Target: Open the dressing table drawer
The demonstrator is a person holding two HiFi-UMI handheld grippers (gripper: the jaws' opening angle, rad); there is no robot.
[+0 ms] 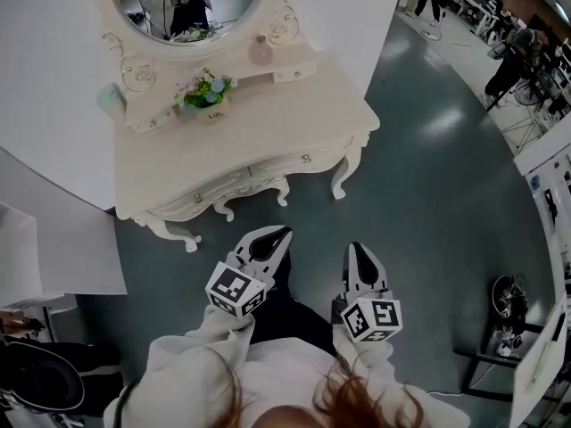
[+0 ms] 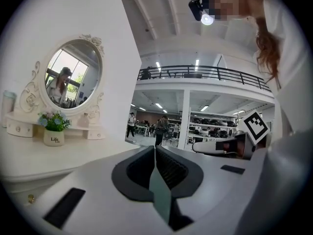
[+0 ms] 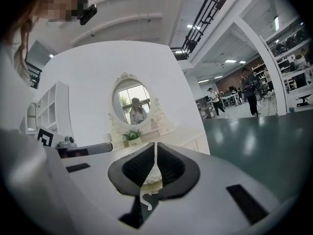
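Observation:
The cream dressing table (image 1: 268,123) stands ahead of me, with an oval mirror (image 1: 187,3) and a small flower pot (image 1: 207,96) on top. Its front drawers (image 1: 268,169) are shut; a round knob (image 1: 306,159) shows on the right one and another knob (image 1: 197,197) on the left one. My left gripper (image 1: 275,237) and right gripper (image 1: 359,250) hang side by side over the floor, short of the table's front, both shut and empty. In the left gripper view the jaws of the gripper (image 2: 155,153) meet, with the table (image 2: 58,155) at left. The right gripper (image 3: 155,151) points at the table (image 3: 190,141).
A white shelf unit (image 1: 45,257) stands at the left beside the table, and a white wall panel (image 1: 45,96) rises behind it. Dark equipment (image 1: 510,303) sits on the grey-green floor (image 1: 428,185) at right. People stand by workbenches (image 1: 500,25) at the far right.

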